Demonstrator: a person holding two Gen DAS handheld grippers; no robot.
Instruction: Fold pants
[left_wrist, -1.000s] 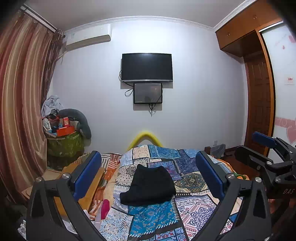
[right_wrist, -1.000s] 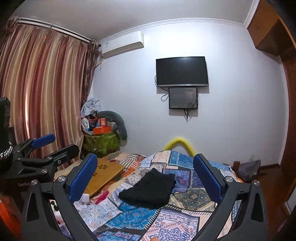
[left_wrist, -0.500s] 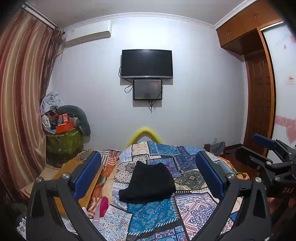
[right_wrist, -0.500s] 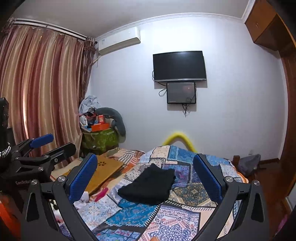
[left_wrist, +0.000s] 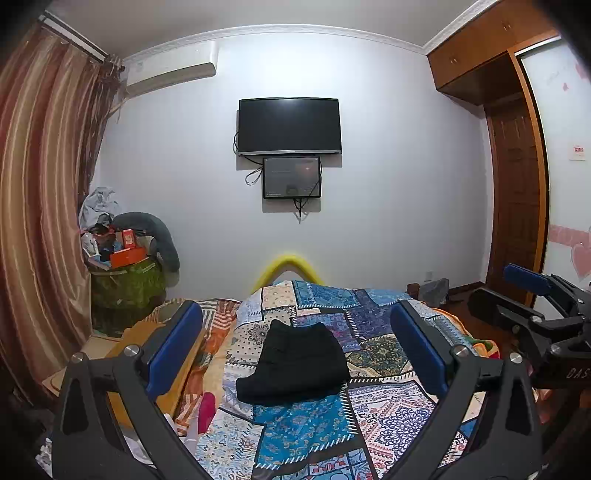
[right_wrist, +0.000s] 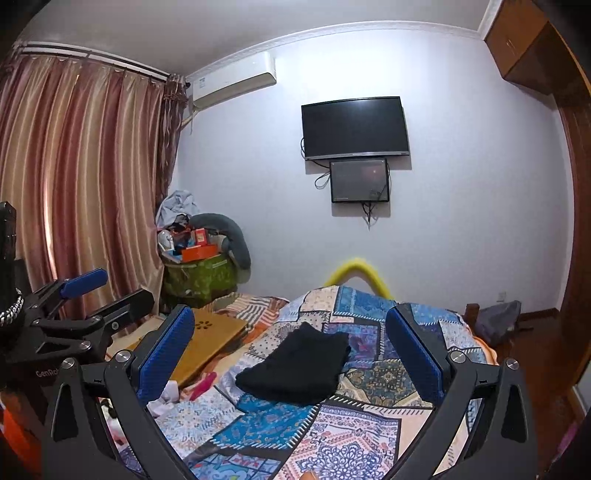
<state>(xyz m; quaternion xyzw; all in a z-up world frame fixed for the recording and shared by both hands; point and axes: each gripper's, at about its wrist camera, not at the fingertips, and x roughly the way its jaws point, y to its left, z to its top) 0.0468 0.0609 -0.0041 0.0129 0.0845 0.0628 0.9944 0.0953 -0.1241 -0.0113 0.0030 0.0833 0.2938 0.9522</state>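
The black pants lie folded in a compact stack on the patchwork bedspread, also in the right wrist view. My left gripper is open and empty, held up and back from the pants. My right gripper is open and empty too, also raised away from the bed. The right gripper shows at the right edge of the left wrist view. The left gripper shows at the left edge of the right wrist view. Neither touches the pants.
A wooden lap board lies left of the pants. A green bin piled with clutter stands by the curtain. A TV hangs on the far wall. A wooden door is at right.
Both views have tilted down and pulled back slightly, so the bed and pants sit a bit lower in frame. The pants have not moved. Both grippers stay open.
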